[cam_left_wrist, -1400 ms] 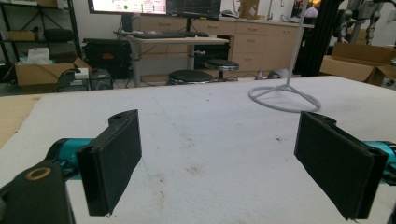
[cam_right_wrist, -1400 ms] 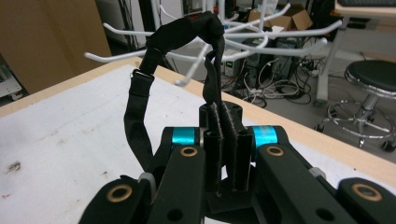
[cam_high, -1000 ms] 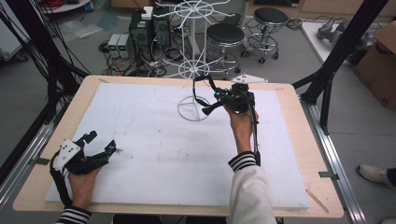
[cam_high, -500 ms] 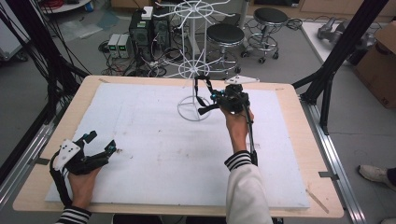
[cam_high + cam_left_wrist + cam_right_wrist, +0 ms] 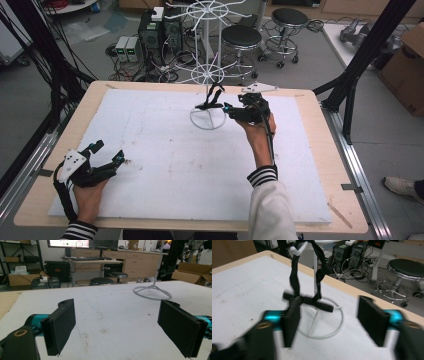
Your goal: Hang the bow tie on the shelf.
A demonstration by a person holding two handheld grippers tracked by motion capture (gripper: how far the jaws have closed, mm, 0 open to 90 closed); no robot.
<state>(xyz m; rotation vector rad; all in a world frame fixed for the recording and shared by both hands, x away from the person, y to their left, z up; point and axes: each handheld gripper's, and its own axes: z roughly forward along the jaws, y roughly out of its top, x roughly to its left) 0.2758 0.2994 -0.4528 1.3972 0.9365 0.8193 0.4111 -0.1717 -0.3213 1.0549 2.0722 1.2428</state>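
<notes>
Left claw (image 5: 107, 162) rests released at the near left of the white-topped bench (image 5: 165, 165). Farther in, right claw (image 5: 329, 320) is spread wide before a white wire stand (image 5: 208, 119); a black strap (image 5: 308, 300) hangs off its hook. Stools (image 5: 241, 37) and computer boxes (image 5: 152, 32) stand beyond.

— What hangs in front of my tongs?
— A black strap (image 5: 297, 282), looped over a hook of the white wire stand (image 5: 208, 80), its lower end dangling above the stand's ring base.
</notes>
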